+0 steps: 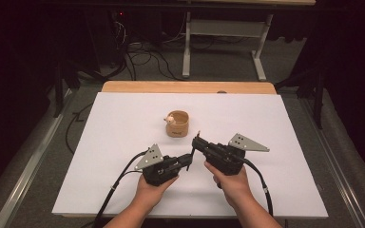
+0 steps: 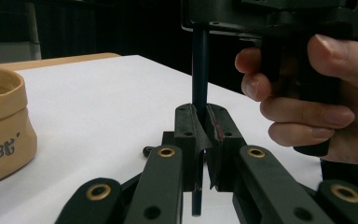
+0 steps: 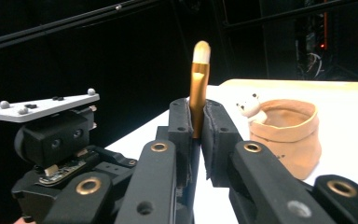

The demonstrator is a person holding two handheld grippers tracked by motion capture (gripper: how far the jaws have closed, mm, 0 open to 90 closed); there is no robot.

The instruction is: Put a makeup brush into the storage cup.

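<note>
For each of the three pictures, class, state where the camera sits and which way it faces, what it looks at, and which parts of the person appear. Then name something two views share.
High view: above the person's side, facing forward and down on the white table; forearms, left gripper, right gripper.
Left gripper view: rides the left gripper, along jaws shut on a dark pencil; the other hand's fingers.
Right gripper view: rides the right gripper, along jaws shut on the pencil's gold ferrule.
Shared: tan pouch.

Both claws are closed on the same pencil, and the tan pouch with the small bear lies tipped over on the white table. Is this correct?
Not quite. The tan pouch stands upright with its mouth open upward, as the high view shows; the small bear sits at its rim. The rest holds: the left claw and right claw are both closed on the pencil.
</note>
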